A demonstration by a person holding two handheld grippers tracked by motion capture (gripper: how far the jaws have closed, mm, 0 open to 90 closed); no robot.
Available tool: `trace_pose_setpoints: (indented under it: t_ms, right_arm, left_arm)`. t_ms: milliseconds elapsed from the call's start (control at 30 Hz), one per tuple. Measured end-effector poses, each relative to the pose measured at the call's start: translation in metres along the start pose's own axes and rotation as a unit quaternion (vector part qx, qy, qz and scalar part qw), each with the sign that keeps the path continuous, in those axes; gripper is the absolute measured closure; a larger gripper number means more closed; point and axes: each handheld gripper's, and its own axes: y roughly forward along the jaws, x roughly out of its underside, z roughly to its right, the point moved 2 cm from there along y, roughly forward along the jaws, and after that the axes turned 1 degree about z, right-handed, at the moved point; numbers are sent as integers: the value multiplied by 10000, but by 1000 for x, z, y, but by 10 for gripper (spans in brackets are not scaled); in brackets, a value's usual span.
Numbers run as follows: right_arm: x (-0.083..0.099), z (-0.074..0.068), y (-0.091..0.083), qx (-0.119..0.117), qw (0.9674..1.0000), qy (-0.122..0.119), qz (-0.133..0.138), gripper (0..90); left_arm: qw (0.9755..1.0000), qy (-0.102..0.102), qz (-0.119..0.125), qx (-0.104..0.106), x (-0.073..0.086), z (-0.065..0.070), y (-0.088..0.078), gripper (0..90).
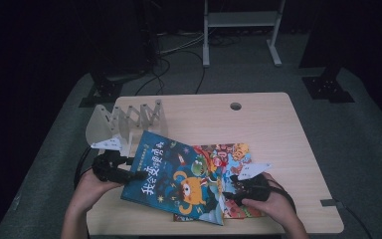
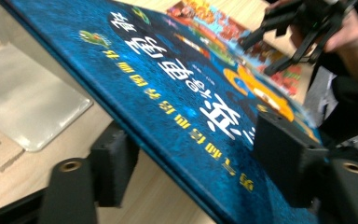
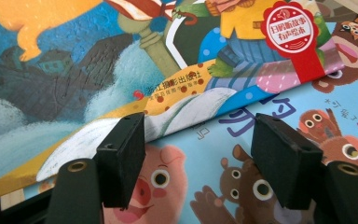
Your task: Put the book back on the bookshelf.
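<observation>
The left gripper (image 1: 129, 175) clamps the edge of a blue picture book (image 1: 179, 177), tilting it above the wooden table (image 1: 278, 129). The right gripper (image 1: 229, 191) rests with parted jaws on the 2 colourful books (image 1: 229, 154) beneath.

Both forearms reach in from below: the left gripper (image 1: 113, 169) clamps with jaws one above the other, while the right gripper (image 1: 246, 186) rests low, jaws parted.
</observation>
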Motion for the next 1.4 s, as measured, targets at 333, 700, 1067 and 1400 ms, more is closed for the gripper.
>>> trace_pose_setpoints:
  t_ms: [333,700,1067,1400]
  right_arm:
    - [-4,-9,6,-74,9999,-70,7,338]
    - [-12,-23,17,-115,9998,-142,29,315]
    - [-18,-29,26,-38,9998,-183,93,303]
    - [-14,-18,21,128,9997,-125,160,305]
  left_arm:
    - [10000,-5,-27,-12,-29,-4,-5,434]
    - [9997,171,-177,83,-66,-7,-7,523]
    - [9980,268,-506,273,-111,-5,-4,619]
    - [9962,443,-691,298,-138,-4,3,657]
